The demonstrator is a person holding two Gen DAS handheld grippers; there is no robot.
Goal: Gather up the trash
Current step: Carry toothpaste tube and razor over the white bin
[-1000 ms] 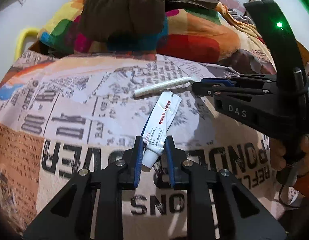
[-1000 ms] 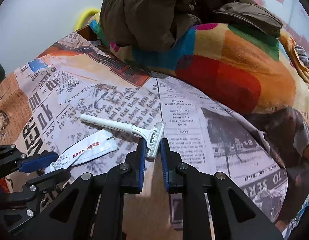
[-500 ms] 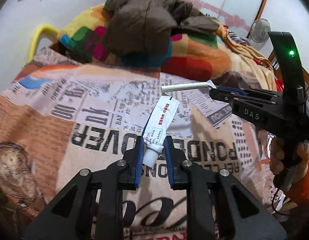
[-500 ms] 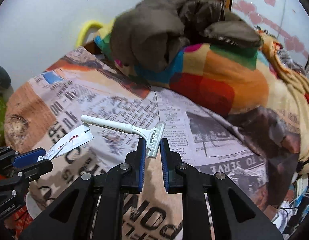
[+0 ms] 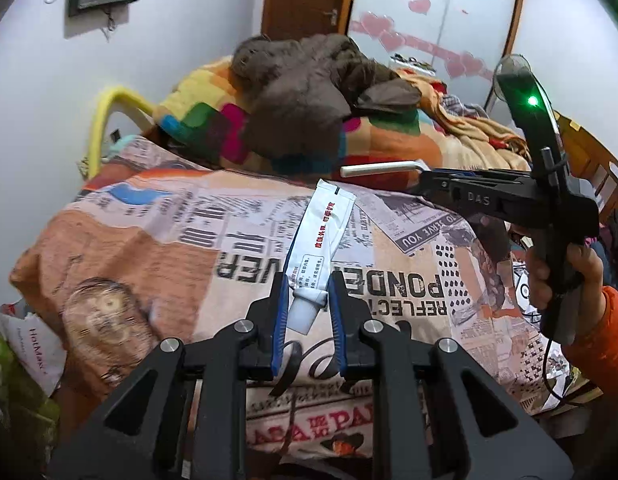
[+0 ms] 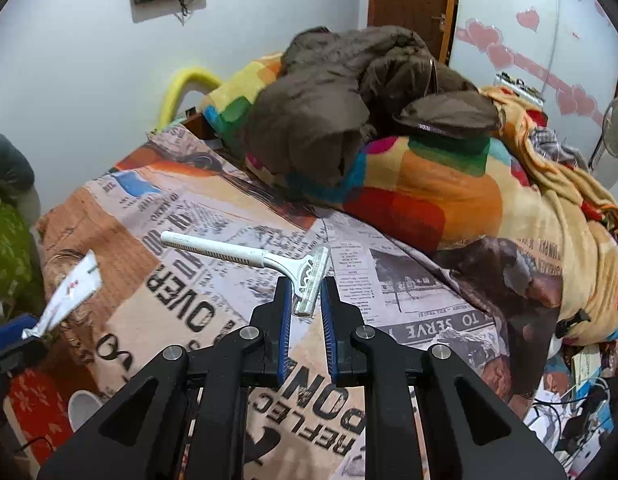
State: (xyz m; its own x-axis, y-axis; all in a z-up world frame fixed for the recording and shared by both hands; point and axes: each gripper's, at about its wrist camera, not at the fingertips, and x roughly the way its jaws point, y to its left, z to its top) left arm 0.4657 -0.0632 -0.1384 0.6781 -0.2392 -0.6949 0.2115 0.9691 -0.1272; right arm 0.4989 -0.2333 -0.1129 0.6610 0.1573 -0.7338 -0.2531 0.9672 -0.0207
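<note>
The room is a bedroom with pale walls, and the bed point(image 5: 149, 240) wears a newspaper-print cover with a colourful patchwork blanket point(image 6: 429, 184) and a brown jacket point(image 5: 309, 92) heaped at its far end.

The left gripper point(image 5: 307, 304) pinches the white squeezed ointment tube point(image 5: 321, 236) at its cap end. The tube's long axis runs forward and away from the fingers, above the bed cover. The right gripper point(image 6: 303, 300) is pressed together on the head of the white plastic disposable razor point(image 6: 249, 256), whose handle points out to the left, across the fingers.

Both pieces of trash are held clear of the bed, so I judge the next move needs a bin, which neither view clearly shows.

The left view shows the person's hand point(image 5: 557, 276) and orange sleeve point(image 5: 605, 320) holding the right gripper. The right view shows clutter on the floor at the right of the bed.
</note>
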